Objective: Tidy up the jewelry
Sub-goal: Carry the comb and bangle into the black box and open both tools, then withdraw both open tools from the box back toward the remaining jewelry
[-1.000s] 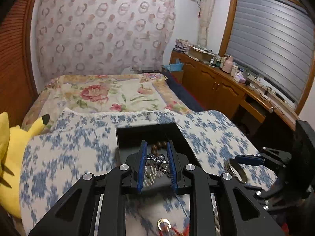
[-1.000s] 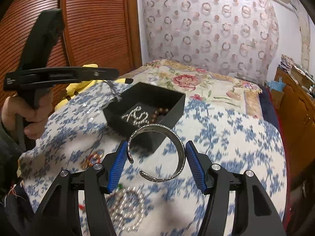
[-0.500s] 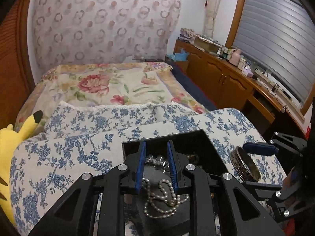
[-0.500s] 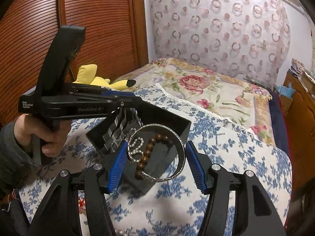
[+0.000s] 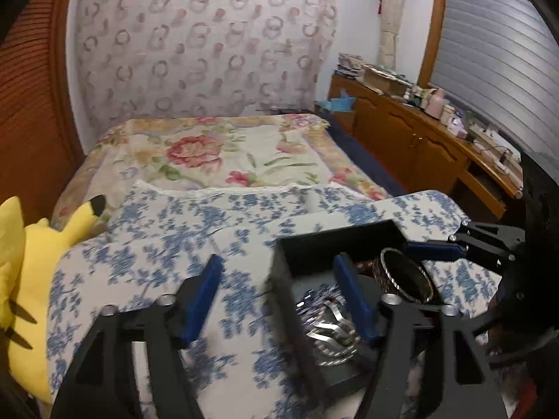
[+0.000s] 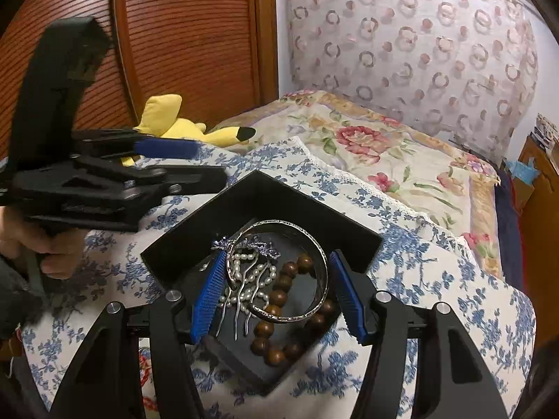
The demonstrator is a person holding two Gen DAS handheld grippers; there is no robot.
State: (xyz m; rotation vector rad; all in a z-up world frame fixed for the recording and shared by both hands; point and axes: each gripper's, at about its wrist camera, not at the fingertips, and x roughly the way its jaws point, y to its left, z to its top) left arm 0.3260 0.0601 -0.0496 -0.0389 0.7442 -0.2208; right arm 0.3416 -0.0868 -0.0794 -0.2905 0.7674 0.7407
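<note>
Careful: your right gripper (image 6: 276,293) jaws grasp the bangle (image 6: 279,269) over the black box (image 6: 353,234); release crooked and it snags the hairpin (image 6: 244,244); left gripper (image 5: 279,296) jaws gape empty.

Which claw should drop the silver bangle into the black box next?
Probably the right claw: it grips the silver bangle right over the black box. The left claw is open and holds nothing.

I can read no writing, labels, brands or numbers anywhere here; any lettering on the side of my black left gripper (image 6: 115,188) is too blurred to read.
</note>
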